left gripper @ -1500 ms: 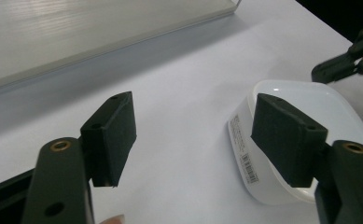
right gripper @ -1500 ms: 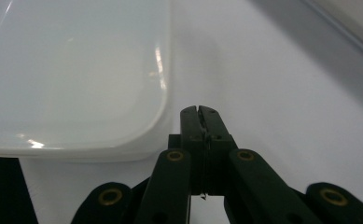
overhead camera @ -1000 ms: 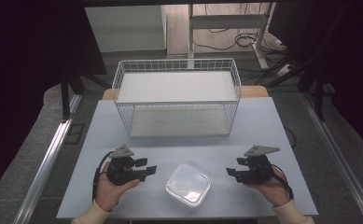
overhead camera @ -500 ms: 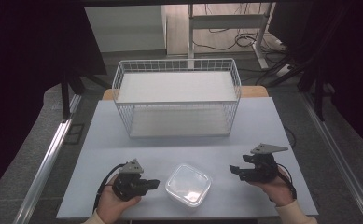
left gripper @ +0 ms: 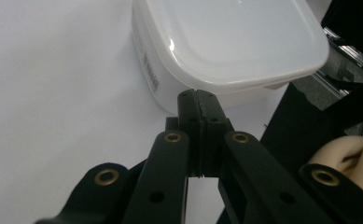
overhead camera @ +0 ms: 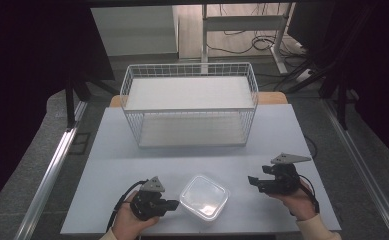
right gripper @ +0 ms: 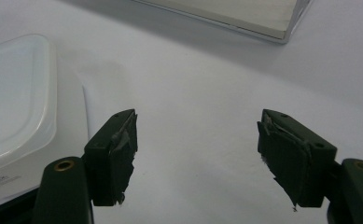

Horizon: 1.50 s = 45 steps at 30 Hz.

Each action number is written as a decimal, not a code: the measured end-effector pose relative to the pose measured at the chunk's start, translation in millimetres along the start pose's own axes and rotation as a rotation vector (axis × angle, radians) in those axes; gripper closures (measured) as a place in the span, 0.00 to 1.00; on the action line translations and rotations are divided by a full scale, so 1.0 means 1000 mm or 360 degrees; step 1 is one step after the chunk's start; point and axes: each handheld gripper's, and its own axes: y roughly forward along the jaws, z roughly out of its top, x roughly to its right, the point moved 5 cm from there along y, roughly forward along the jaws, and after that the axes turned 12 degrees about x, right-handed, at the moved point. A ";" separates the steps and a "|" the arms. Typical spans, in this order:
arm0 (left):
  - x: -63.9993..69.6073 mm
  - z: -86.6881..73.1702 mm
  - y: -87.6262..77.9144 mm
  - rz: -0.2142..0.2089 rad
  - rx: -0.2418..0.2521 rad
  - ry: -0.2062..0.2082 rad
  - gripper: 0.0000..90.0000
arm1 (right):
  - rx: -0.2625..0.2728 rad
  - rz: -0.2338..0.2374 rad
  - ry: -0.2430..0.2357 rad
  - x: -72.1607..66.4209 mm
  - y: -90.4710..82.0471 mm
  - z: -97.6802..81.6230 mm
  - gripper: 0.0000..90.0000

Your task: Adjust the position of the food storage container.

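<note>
Right at the near edge of the pale grey table sits our translucent white square plastic container with its lid on, turned a little so one corner faces the person. It rests flat on the tabletop, between our two hands.

Our left gripper lies just beside the container's left wall. Its jaws are clenched flat against each other with nothing between them, and in the left gripper view their joined tips point at the container's side just under the lid's rim, very close to it; whether they touch the wall we cannot tell. Those jaws have just been closing, and they came together empty.

Our right gripper is held above the table well apart from the container, on its right. In the right gripper view its jaws stand released and wide, with bare table between the worn pads and the container off to the left.

Farther back, toward the far edge of the table, stands a white wire basket with a pale flat bottom, well apart from the container and both hands.
</note>
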 end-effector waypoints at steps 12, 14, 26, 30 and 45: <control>-0.017 0.022 0.029 0.0053 0.0021 -0.0028 1.00 | 0.0014 -0.0016 0.0006 0.003 -0.003 0.002 0.31; -0.018 0.024 0.032 0.0050 0.0012 -0.0022 1.00 | 0.0015 -0.0018 0.0005 0.004 -0.003 0.002 0.31; -0.004 0.013 0.009 -0.0059 -0.0008 -0.0060 1.00 | 0.0032 -0.0042 0.0017 0.010 -0.011 0.002 0.31; 0.009 0.007 0.016 -0.0098 -0.0085 -0.0015 1.00 | 0.0033 -0.0050 0.0020 0.011 -0.010 0.002 0.31; -0.005 0.039 0.056 -0.0002 -0.0040 0.0012 1.00 | 0.0021 -0.0048 0.0014 0.010 -0.008 0.000 0.31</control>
